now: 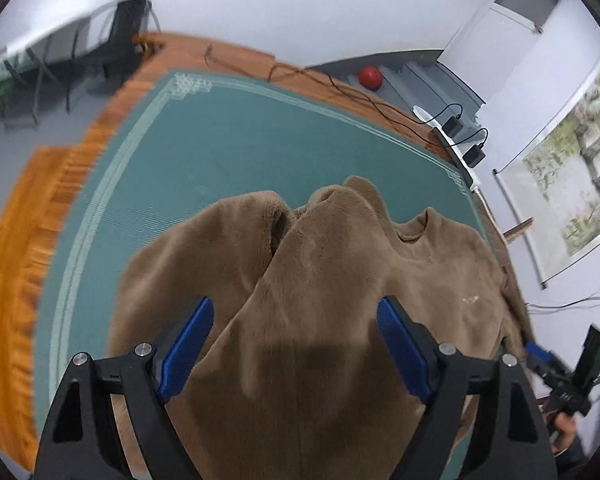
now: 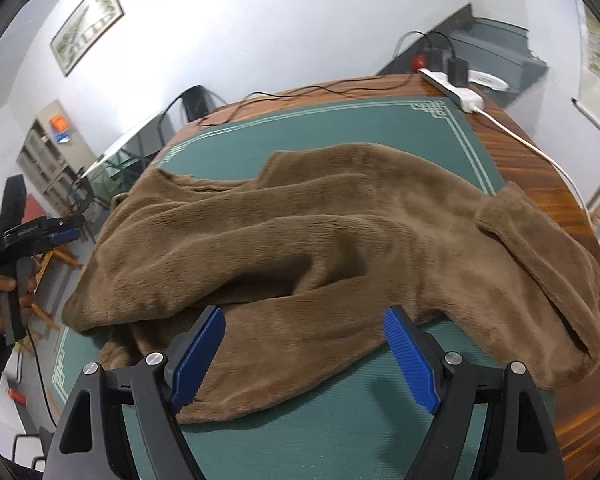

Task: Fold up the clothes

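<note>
Brown fleece garment [image 2: 340,248] lies rumpled on the green mat [image 2: 340,440] of the worktop [image 2: 540,184], partly gathered, not yet a tidy fold. Your left claw [image 1: 294,344] hangs over it with jaws spread wide and nothing pinched; the fabric sits below and ahead of the blue pads [image 1: 188,348], filling the gap in that view but not pressed by them. Your right claw [image 2: 304,356] is likewise released, jaws wide, poised at the near edge of the garment, with the hem just ahead of it and bare mat underneath. In the right wrist view the garment's long axis runs left to right across the mat, with a sleeve [image 2: 540,272] trailing to the near right toward the worktop's wooden edge. Judgement: the right claw is nearer that loose sleeve and the near hem; the left claw sits over the bulk. The left wrist view shows the neckline [image 1: 410,232] at the far right, and a deep crease up the middle, neither readable from the right. The right wrist view shows the sleeve's open cuff and how much mat lies free on the near side. The left view's far side is smeared by motion blur.
</note>
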Action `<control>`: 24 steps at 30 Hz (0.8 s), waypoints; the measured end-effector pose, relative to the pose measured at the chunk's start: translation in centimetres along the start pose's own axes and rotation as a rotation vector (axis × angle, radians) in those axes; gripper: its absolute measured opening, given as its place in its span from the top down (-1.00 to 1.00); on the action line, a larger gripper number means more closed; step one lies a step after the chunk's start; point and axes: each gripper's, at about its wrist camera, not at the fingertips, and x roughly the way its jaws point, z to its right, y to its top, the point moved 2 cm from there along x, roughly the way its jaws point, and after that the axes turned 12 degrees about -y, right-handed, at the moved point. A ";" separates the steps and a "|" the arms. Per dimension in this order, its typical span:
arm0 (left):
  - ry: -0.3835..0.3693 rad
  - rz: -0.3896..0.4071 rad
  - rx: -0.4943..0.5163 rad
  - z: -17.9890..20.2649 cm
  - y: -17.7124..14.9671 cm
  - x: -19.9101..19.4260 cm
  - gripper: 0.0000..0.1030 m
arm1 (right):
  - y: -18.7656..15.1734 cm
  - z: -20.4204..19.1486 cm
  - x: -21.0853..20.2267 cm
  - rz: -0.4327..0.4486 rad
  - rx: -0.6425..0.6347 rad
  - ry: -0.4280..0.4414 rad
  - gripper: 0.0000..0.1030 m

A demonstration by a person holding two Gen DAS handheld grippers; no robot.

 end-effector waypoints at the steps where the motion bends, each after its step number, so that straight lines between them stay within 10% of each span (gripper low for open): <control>1: -0.016 -0.019 -0.014 -0.4 0.3 0.7 -0.68 | 0.1 0.2 0.2 -0.006 0.005 -0.008 -0.62; 8: -0.050 -0.103 -0.057 -1.7 0.5 4.0 -0.61 | 0.6 0.6 1.9 -0.035 0.016 -0.043 -0.62; 12: -0.066 -0.125 -0.091 -2.1 0.2 4.1 0.47 | 1.3 0.7 2.4 -0.021 0.017 -0.065 -0.62; 14: -0.072 -0.103 -0.093 -1.9 0.0 3.2 0.65 | 2.0 0.8 2.5 -0.006 0.015 -0.075 -0.62; 24: -0.107 -0.023 -0.054 0.3 -0.8 -0.6 0.71 | 10.9 2.2 4.2 0.121 -0.094 -0.111 -0.62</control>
